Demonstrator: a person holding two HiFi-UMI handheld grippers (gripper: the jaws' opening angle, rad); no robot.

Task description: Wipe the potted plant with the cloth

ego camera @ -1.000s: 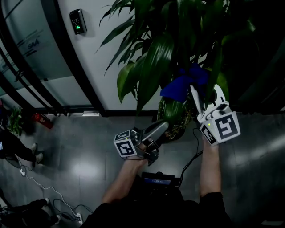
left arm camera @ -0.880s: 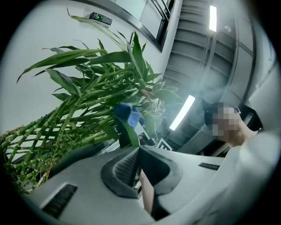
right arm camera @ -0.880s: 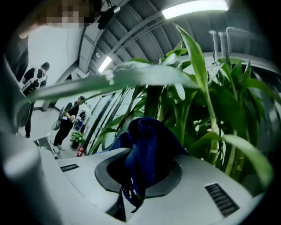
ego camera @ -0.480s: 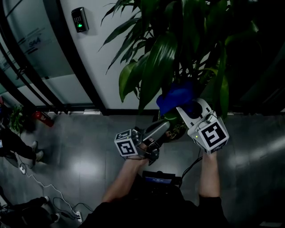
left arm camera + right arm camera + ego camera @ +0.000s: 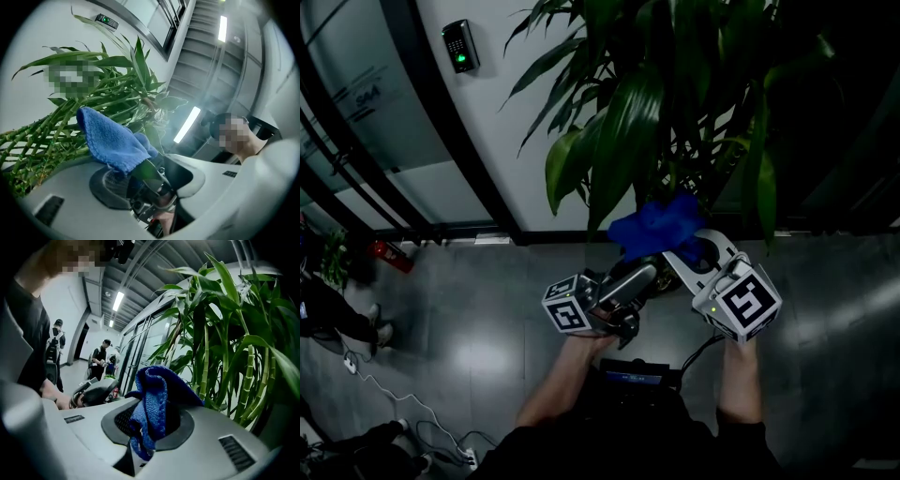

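Head view puts the right tongs [image 5: 673, 251] clamped on the cloth [image 5: 654, 225] low at the plant [image 5: 623, 131], left tongs [image 5: 639, 275] opening with a leaf [image 5: 146, 171] between, so wiping seems midway and steadying another leaf likely comes next.

left gripper [image 5: 645, 274] opening round leaf [image 5: 146, 172], right gripper [image 5: 677, 251] clamped

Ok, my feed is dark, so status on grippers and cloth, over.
Left gripper jaws opening, leaf between them. Right gripper shut on blue cloth, low by the potted plant. Left gripper crowds the cloth.
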